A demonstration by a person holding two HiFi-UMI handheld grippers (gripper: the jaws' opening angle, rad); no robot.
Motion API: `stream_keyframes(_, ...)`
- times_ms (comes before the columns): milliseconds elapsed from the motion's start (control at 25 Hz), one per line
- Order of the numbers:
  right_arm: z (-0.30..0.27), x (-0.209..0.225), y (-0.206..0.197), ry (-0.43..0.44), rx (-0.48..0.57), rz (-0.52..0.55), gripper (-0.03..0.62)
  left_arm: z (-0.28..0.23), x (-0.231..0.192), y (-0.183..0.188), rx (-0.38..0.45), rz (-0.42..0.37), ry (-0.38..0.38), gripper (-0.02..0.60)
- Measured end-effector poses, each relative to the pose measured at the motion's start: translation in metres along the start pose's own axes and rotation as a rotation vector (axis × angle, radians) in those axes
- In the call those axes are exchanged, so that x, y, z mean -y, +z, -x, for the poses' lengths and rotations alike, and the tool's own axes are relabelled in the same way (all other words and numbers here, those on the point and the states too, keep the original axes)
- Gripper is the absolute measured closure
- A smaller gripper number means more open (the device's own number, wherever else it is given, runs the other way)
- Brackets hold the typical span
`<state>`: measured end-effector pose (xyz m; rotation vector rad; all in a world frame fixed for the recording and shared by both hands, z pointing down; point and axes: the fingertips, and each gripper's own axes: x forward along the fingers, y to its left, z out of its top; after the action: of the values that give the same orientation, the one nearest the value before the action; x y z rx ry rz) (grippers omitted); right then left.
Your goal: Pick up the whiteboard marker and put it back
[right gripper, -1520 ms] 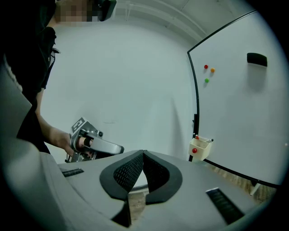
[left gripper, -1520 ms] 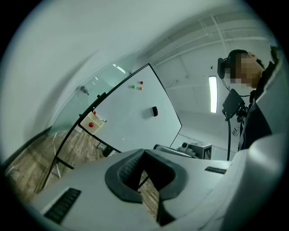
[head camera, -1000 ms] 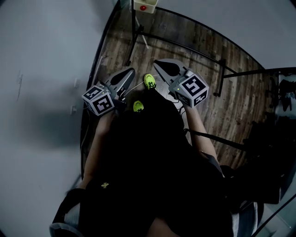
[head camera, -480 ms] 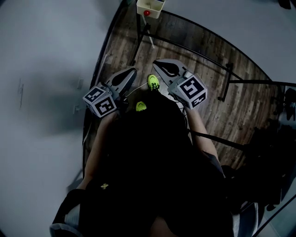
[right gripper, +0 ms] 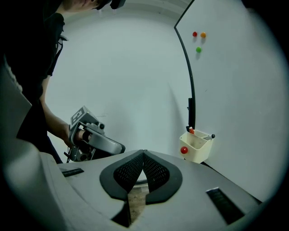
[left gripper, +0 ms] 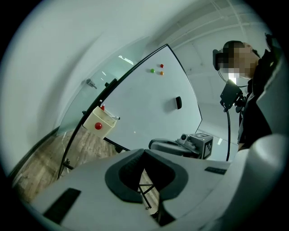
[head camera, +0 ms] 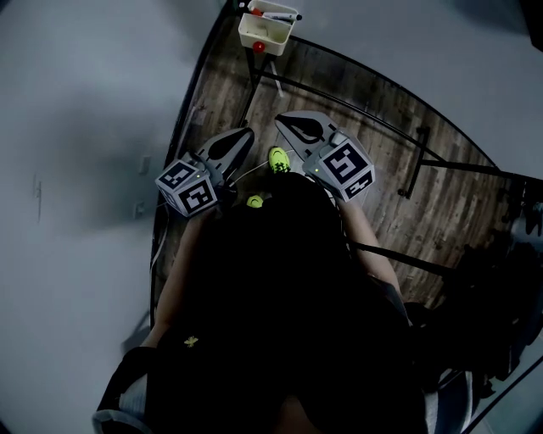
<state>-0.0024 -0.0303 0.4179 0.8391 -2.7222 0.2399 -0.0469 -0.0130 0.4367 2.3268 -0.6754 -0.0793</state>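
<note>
A cream tray (head camera: 265, 31) hangs on the whiteboard's (left gripper: 149, 97) lower frame and holds a black whiteboard marker (head camera: 280, 15) laid across its top, also the marker (right gripper: 207, 136) in the right gripper view. A red magnet (head camera: 258, 47) sticks on the tray's front. My left gripper (head camera: 242, 134) and right gripper (head camera: 284, 119) point at the tray from well short of it. Both are shut, and nothing sits between the jaws. In its own view the left gripper (left gripper: 144, 150) has the tray (left gripper: 101, 122) far up to its left. From the right gripper (right gripper: 143, 152) the tray (right gripper: 196, 145) lies to the right.
The board's black stand legs (head camera: 416, 161) cross the wooden floor (head camera: 365, 102). A black eraser (left gripper: 178, 103) and small coloured magnets (right gripper: 198, 40) are on the board. A grey wall (head camera: 76, 127) runs along the left. The person's dark clothing (head camera: 271, 288) fills the lower head view.
Both grippers have moved forward toward the board together. The tray with its marker has come further into the head view from the top edge. The jaws stay shut.
</note>
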Motion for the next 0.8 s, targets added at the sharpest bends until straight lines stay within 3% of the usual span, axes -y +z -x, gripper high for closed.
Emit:
stream_keyframes(480, -0.008, 0.06, 0.009, 0.046, -0.028, 0.11, 0.589, -0.058, -0.014, 0.023, 0.015, -0.03, 0.055, 0.575)
stream_keyframes(800, -0.007, 0.091, 0.012, 0.065, -0.01, 0.123, 0.588, -0.085, -0.025, 0.037, 0.031, -0.053, 0.073, 0.575)
